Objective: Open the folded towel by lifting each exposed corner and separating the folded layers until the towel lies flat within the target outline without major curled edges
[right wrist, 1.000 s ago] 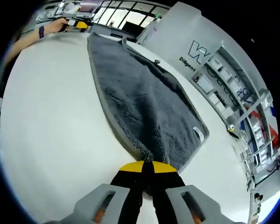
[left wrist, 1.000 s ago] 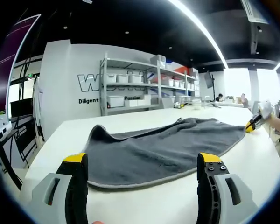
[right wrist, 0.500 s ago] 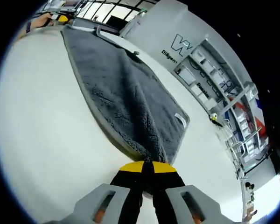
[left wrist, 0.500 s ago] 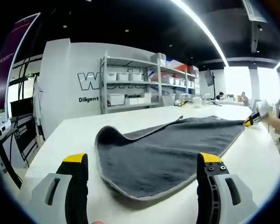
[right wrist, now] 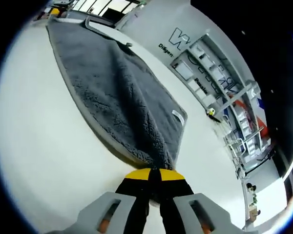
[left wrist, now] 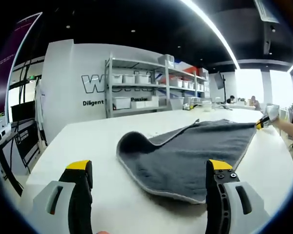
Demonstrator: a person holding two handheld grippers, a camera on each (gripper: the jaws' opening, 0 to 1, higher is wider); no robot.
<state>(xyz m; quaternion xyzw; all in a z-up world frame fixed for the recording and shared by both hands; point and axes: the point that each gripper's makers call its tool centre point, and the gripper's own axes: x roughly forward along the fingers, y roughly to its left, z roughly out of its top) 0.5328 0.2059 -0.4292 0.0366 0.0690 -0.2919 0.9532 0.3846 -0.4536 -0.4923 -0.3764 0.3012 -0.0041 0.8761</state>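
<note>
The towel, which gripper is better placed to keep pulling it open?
Right, likely. The right gripper is already shut on a corner of the grey towel, lifting that layer. The left gripper is open, holding nothing.

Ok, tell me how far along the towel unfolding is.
Partly done: the grey towel is mostly spread on the white table. In hand: the right gripper is shut on a corner, lifting a layer. Left: the raised fold near the open left gripper must go flat. No target outline is visible.
</note>
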